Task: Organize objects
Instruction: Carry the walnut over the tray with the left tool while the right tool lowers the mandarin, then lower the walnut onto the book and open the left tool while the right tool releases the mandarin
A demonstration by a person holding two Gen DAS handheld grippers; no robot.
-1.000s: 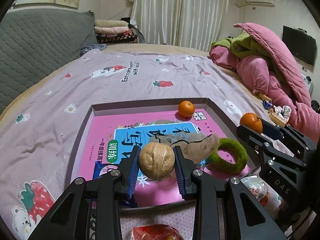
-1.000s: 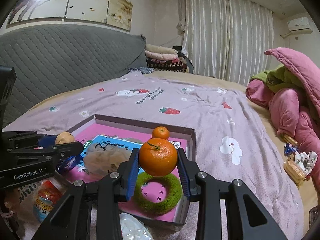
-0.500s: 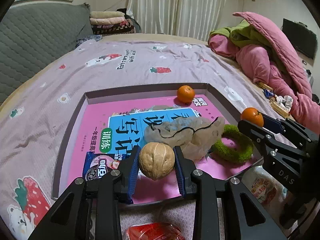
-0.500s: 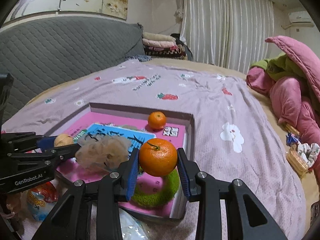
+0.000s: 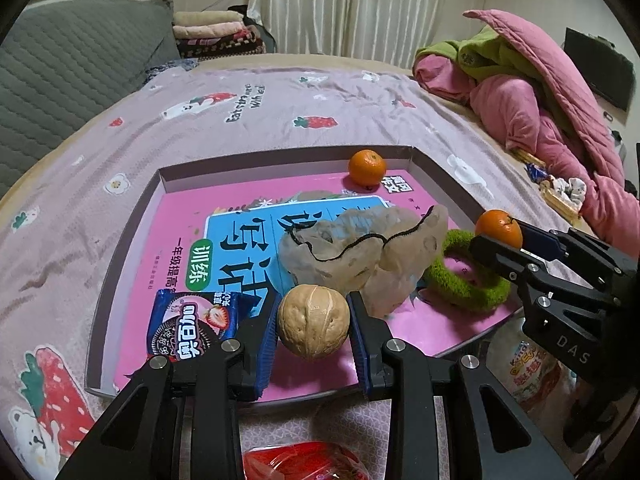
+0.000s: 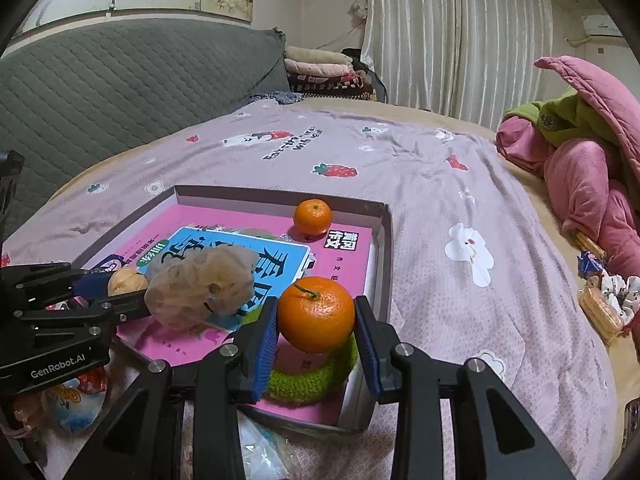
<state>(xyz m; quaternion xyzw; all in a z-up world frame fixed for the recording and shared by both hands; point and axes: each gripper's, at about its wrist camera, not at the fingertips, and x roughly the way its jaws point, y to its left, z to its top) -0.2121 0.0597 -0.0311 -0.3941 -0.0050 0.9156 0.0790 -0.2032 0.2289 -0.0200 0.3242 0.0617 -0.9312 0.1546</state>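
We are gripping a walnut point(image 5: 313, 321) in the left gripper point(image 5: 313, 326), its blue ribbed pads pressing narrowly on both sides of the round, wrinkled tan shell, above the near edge of the shallow cardboard tray point(image 5: 280, 152) on the bed point(image 5: 240, 120). We are clamping a smooth, glossy tangerine point(image 6: 316, 314) with a short green stem in the right gripper point(image 6: 316, 320), the jaws set narrowly around it, over the tray's near right corner. Directly under that fruit a fuzzy green ring point(image 6: 320, 376) is lying flat. A pink and blue book point(image 5: 240, 240) is covering the tray floor, with a crumpled translucent bag point(image 5: 360, 248) trimmed in black cord lying on it near the middle. A second tangerine point(image 5: 367, 168) is sitting by the far right corner, and a shiny blue cookie packet point(image 5: 192, 324) is lying by the near left corner, just beside the left gripper's finger point(image 5: 256, 344). The bed sheet is soft mauve fabric printed with strawberries
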